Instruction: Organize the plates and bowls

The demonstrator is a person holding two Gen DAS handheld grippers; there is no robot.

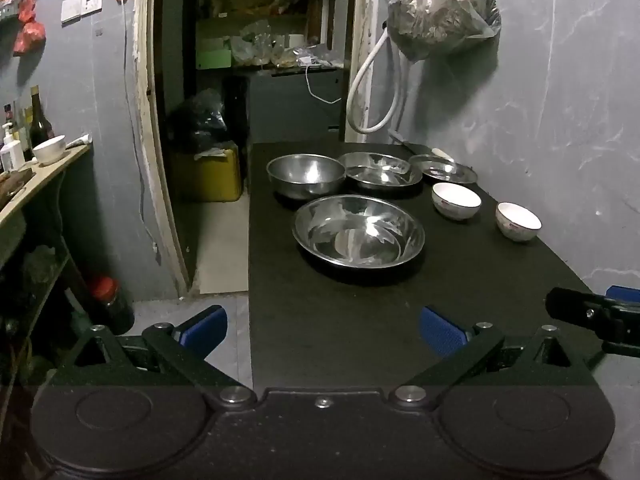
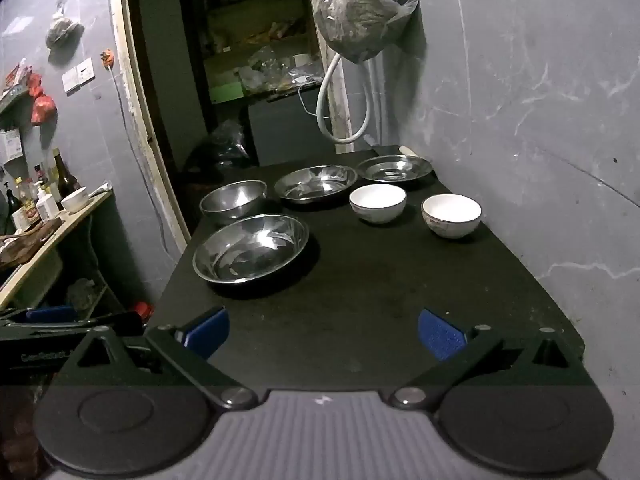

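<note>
On the black table [image 1: 340,320] [image 2: 380,280] stand a large steel basin [image 1: 358,231] [image 2: 251,247], a deep steel bowl [image 1: 306,175] [image 2: 233,199], a shallow steel dish [image 1: 380,170] [image 2: 318,182] and a steel plate [image 1: 446,168] [image 2: 394,167]. Two white ceramic bowls sit near the wall, one further back [image 1: 456,200] [image 2: 377,202] and one nearer [image 1: 518,221] [image 2: 451,215]. My left gripper [image 1: 322,330] is open and empty over the table's near left edge. My right gripper [image 2: 323,332] is open and empty over the near end of the table.
A grey marbled wall [image 2: 540,140] runs along the table's right side, with a hanging plastic bag [image 1: 440,8] and a white hose [image 1: 372,92]. A doorway lies beyond the table. A shelf [image 1: 40,172] with bottles and a white bowl stands at left.
</note>
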